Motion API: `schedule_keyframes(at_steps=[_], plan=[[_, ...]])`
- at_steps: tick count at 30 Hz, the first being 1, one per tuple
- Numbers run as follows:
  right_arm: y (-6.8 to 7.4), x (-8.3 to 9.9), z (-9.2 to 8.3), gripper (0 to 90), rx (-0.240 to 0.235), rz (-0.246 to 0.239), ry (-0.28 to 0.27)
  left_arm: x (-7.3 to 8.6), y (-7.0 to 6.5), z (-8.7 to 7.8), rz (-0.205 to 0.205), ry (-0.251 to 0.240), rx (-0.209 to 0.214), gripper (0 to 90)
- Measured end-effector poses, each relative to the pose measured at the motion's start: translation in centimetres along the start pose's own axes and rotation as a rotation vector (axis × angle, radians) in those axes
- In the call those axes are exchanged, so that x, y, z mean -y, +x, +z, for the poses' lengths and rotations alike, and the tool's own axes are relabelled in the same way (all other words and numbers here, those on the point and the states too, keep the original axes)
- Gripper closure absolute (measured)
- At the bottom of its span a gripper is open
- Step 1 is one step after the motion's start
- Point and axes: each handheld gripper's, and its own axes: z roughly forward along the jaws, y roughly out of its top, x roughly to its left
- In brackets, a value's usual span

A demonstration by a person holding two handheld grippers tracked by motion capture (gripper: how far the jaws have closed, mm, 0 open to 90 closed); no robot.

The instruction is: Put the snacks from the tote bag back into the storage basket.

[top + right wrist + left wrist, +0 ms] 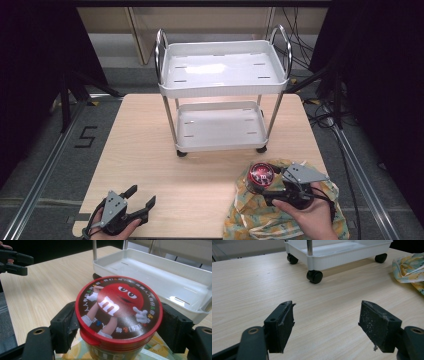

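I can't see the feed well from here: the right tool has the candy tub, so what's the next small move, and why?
Probably lift the candy tub straight up, clear of the patterned bag. The right tool has its jaws closed on the tub just under the red lid, and the cart has bare shelves. The left tool sits open on the table.

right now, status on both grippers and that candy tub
Left gripper open, empty, low over the table. Right gripper shut on red-lidded M&M's tub, above the patterned cloth bag. White two-tier cart ahead, both trays empty.
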Motion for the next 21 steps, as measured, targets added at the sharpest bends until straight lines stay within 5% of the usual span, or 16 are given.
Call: schedule_keyframes(at_steps=[21], plan=[[0.01,-0.70,0.47,26.2,0.004,-0.014,-0.024,-0.01,0.03,0.02,0.001,-0.002,0.000,27.2]])
